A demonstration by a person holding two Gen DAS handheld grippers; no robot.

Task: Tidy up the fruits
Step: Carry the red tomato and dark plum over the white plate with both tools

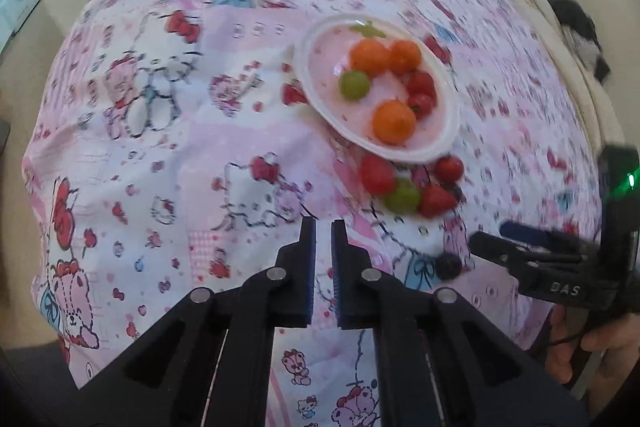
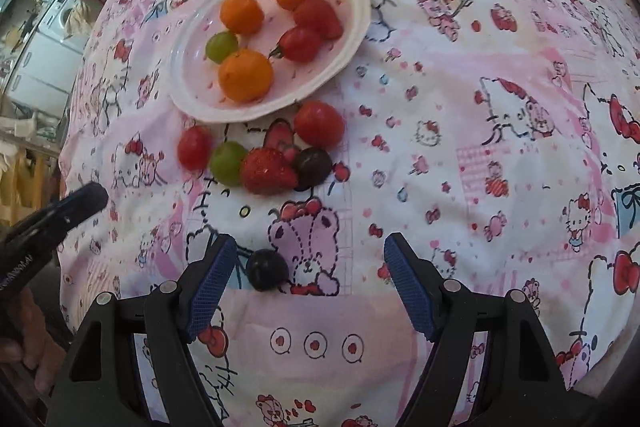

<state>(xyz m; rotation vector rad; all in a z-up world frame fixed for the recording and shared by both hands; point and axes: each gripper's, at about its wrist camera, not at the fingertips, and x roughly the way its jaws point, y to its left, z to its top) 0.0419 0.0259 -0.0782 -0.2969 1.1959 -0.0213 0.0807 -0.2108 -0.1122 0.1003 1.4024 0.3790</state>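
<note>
A white oval plate on the Hello Kitty cloth holds three oranges, a green grape and red fruits. Just in front of it lie loose tomatoes, a green grape, a strawberry and a dark grape. My right gripper is open above the cloth, and another dark grape lies between its fingers, close to the left one and untouched. My left gripper is shut on nothing, hovering short of the plate.
The patterned cloth drapes over a rounded table edge. In the left wrist view the right gripper reaches in from the right beside the dark grape. In the right wrist view the left gripper shows at the left edge. Furniture stands beyond the table.
</note>
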